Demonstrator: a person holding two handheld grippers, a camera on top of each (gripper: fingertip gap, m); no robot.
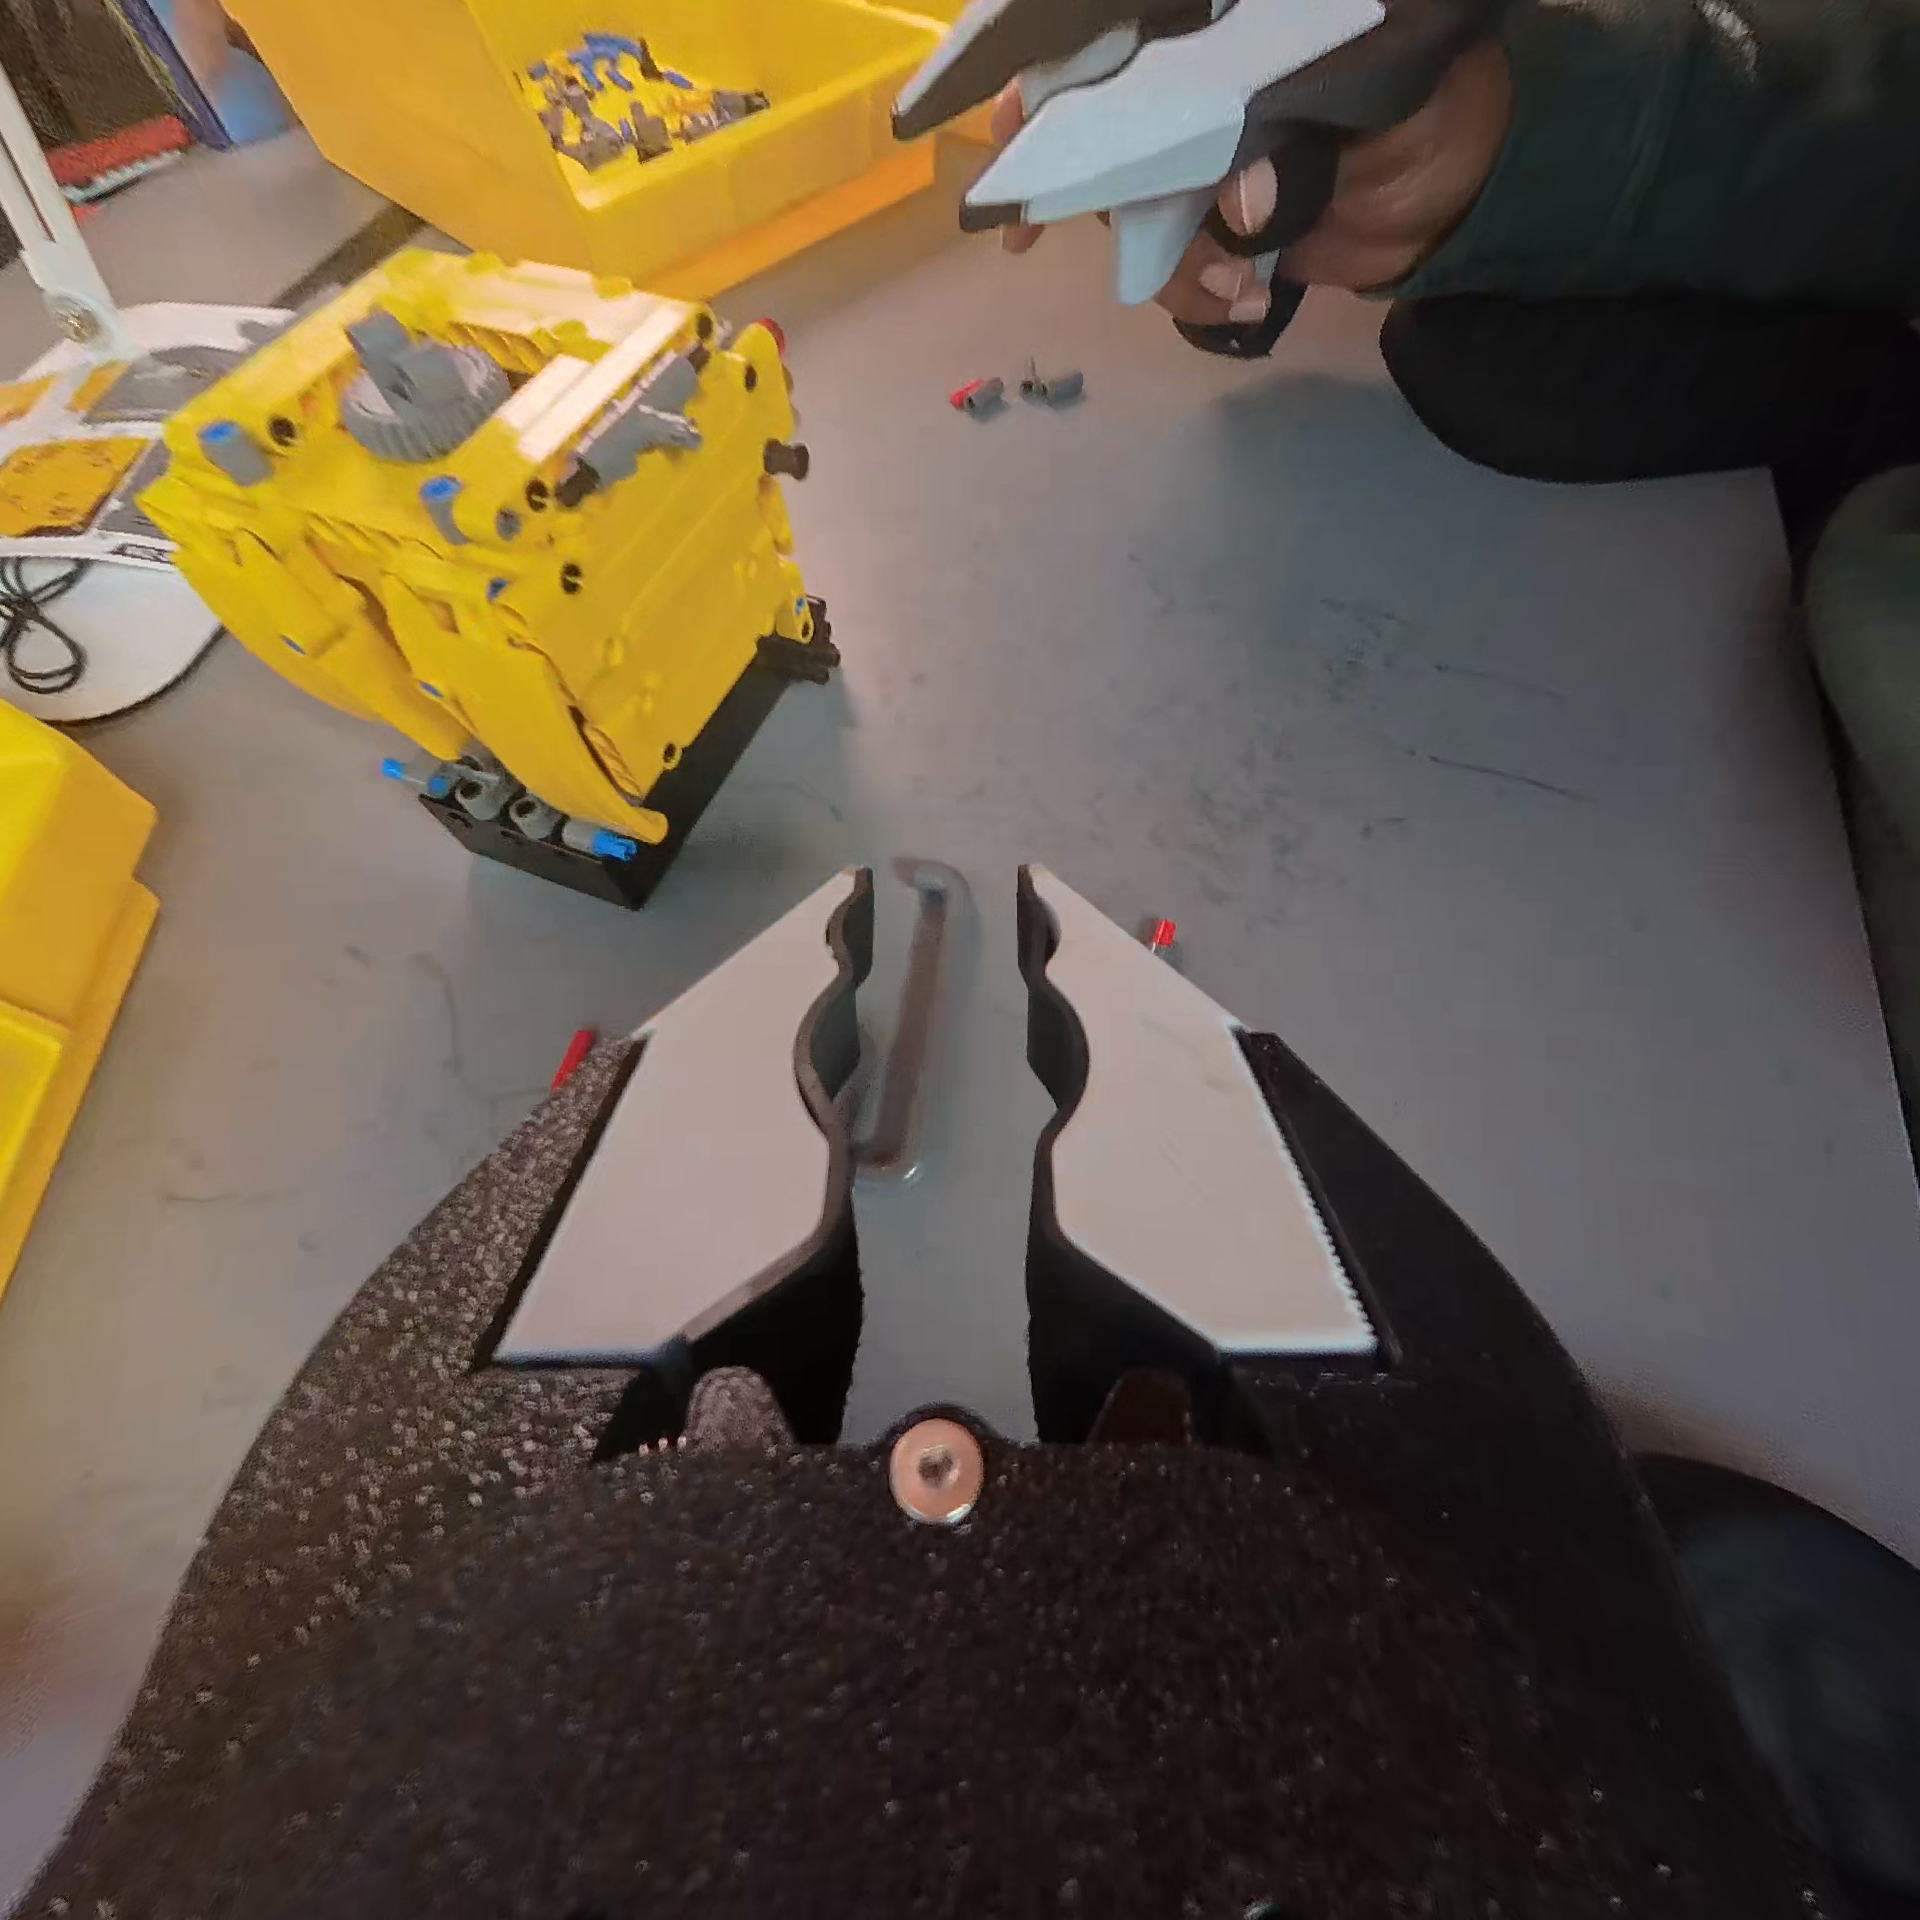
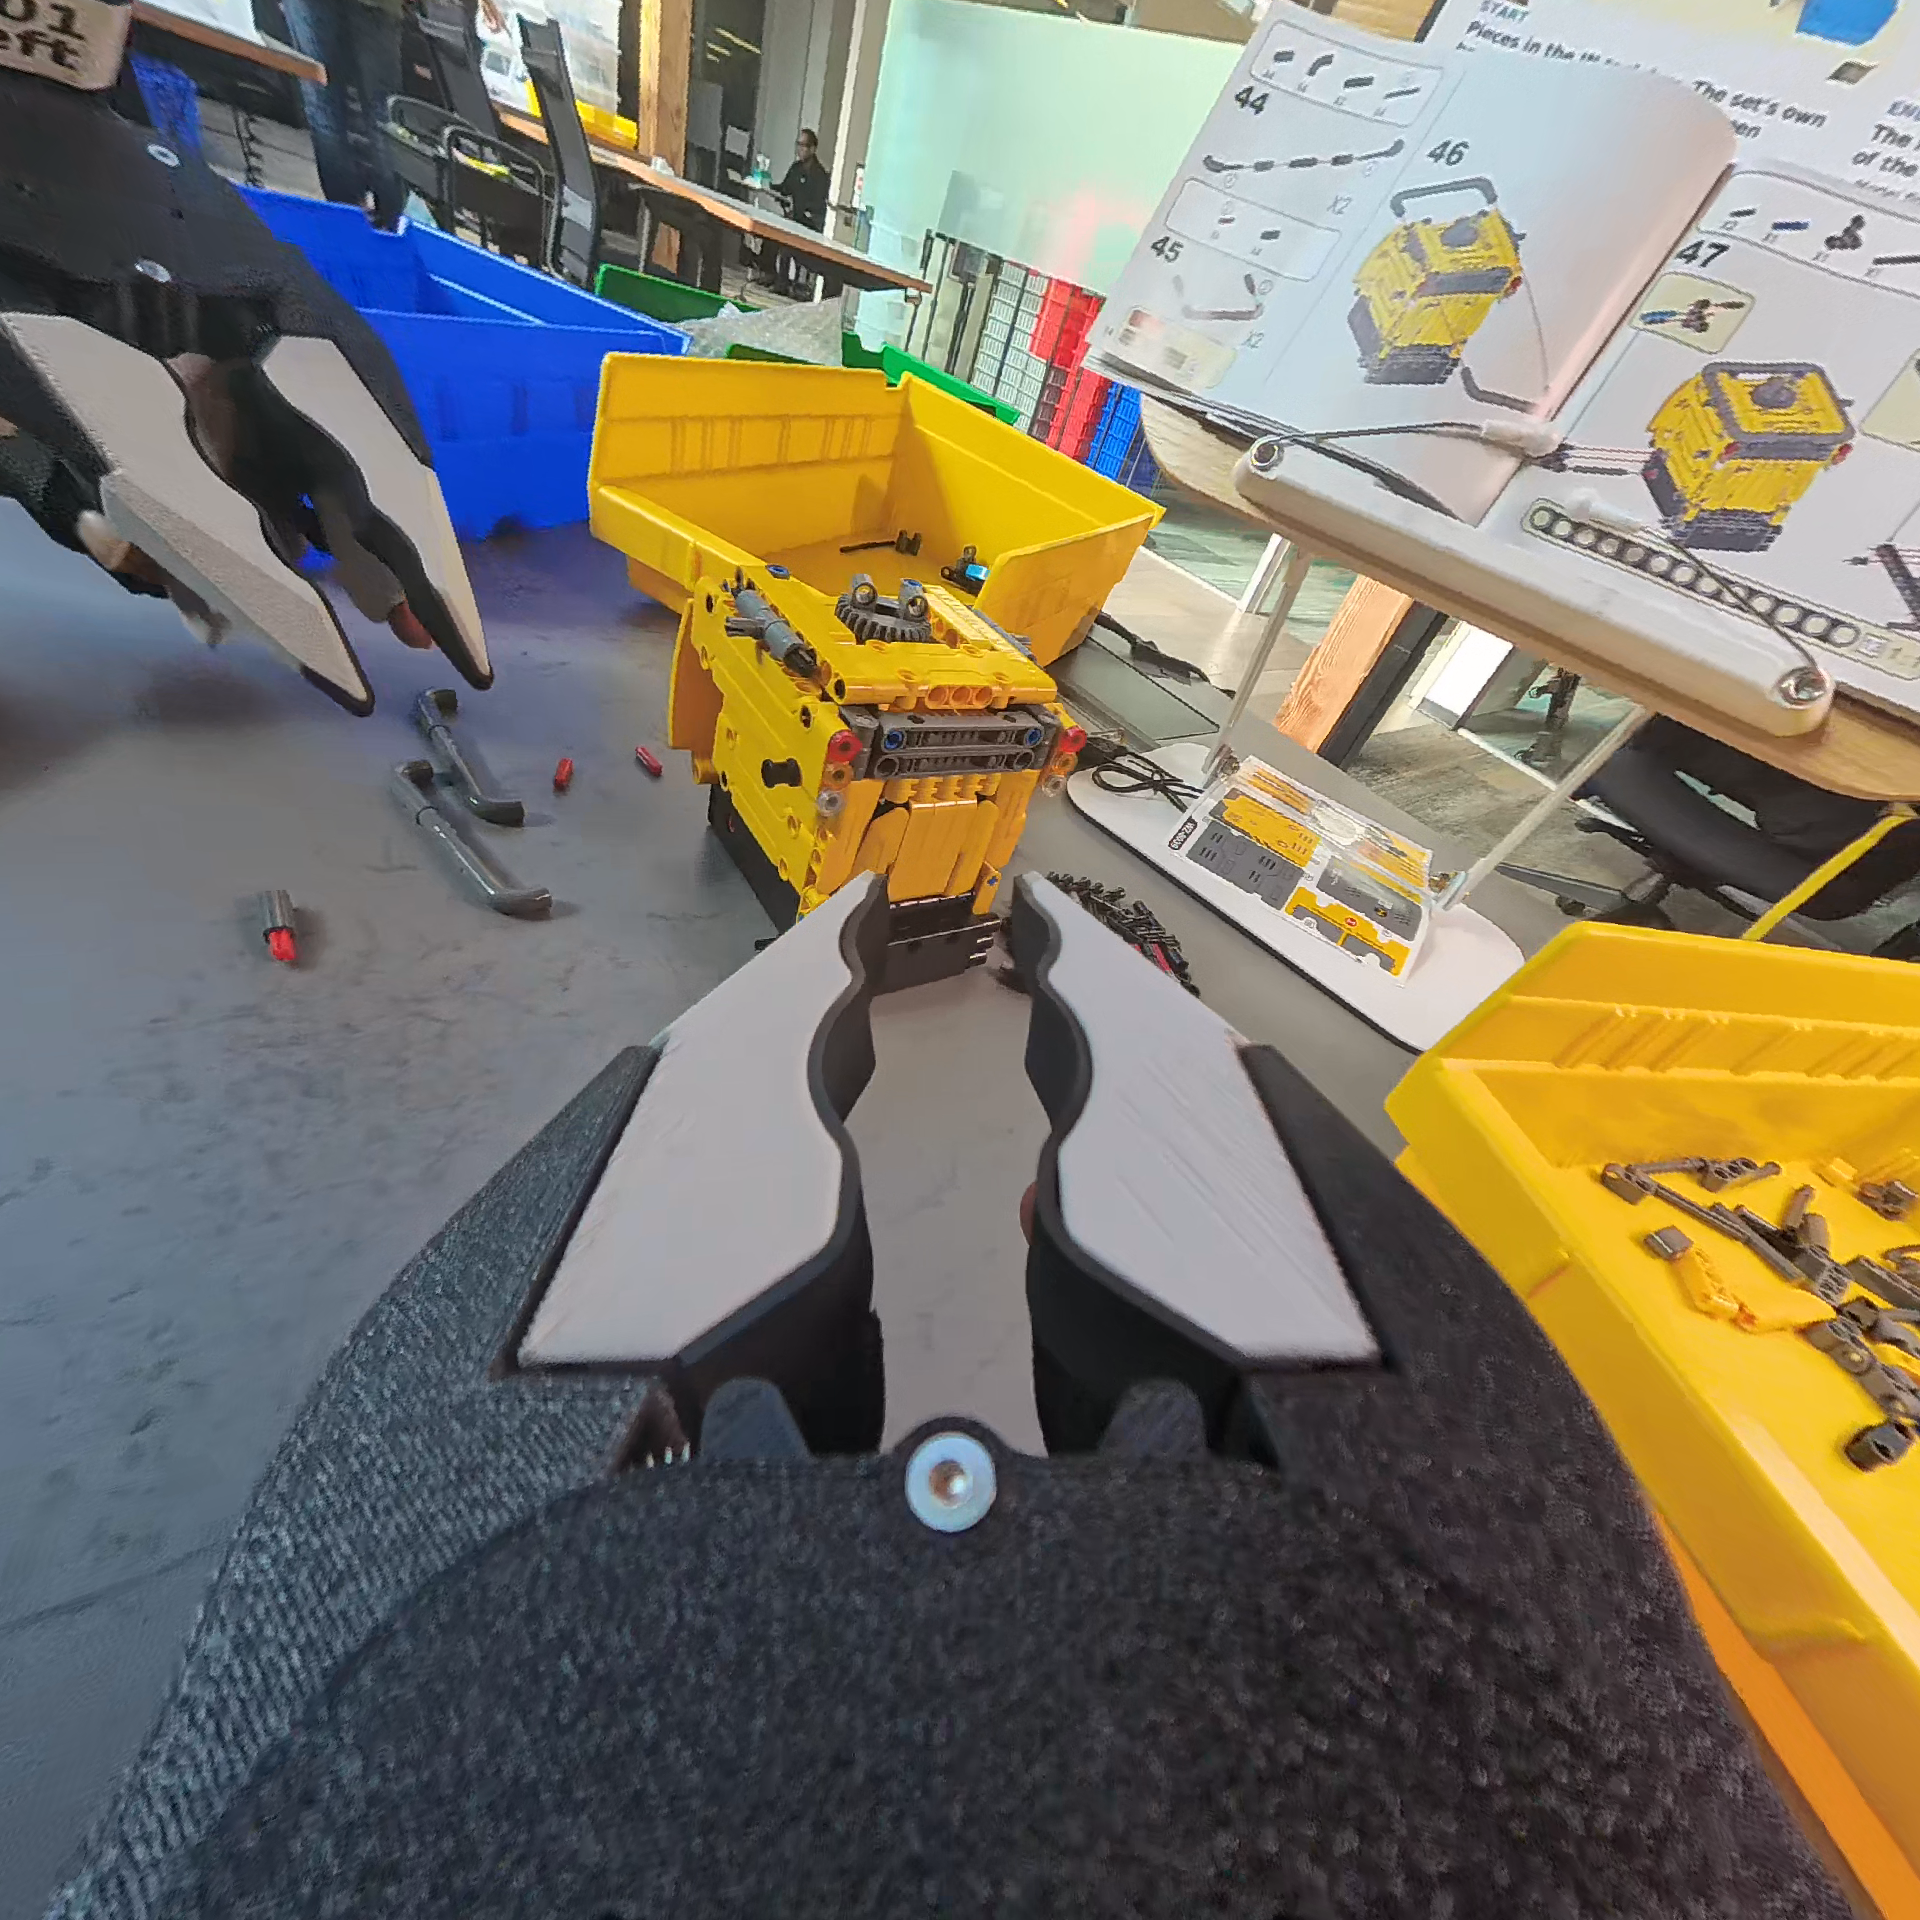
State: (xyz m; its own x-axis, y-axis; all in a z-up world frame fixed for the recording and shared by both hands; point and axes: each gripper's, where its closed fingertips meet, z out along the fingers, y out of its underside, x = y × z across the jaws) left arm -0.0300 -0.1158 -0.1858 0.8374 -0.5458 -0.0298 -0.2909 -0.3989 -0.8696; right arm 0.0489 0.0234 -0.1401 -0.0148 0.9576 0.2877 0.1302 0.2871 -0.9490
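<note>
My left gripper is open, its fingers either side of a dark grey bent rod that lies on the grey table. In the right wrist view the left gripper hovers just above two such rods. A yellow brick-built model with a grey gear on top stands on a black base to the left. My right gripper is open and empty, pointing at the model from close by. It also shows in the left wrist view at the top right, held in a gloved hand.
Small red and grey pins lie loose on the table. Yellow bins stand behind the model and at the right with several grey parts. An instruction booklet on a stand, a sticker sheet and a blue bin are nearby. Left tips to right tips: about 15 centimeters. The dark grey bent rod sits 5 centimeters or so from the ends of my left fingers. My right wrist view looks at it from another angle.
</note>
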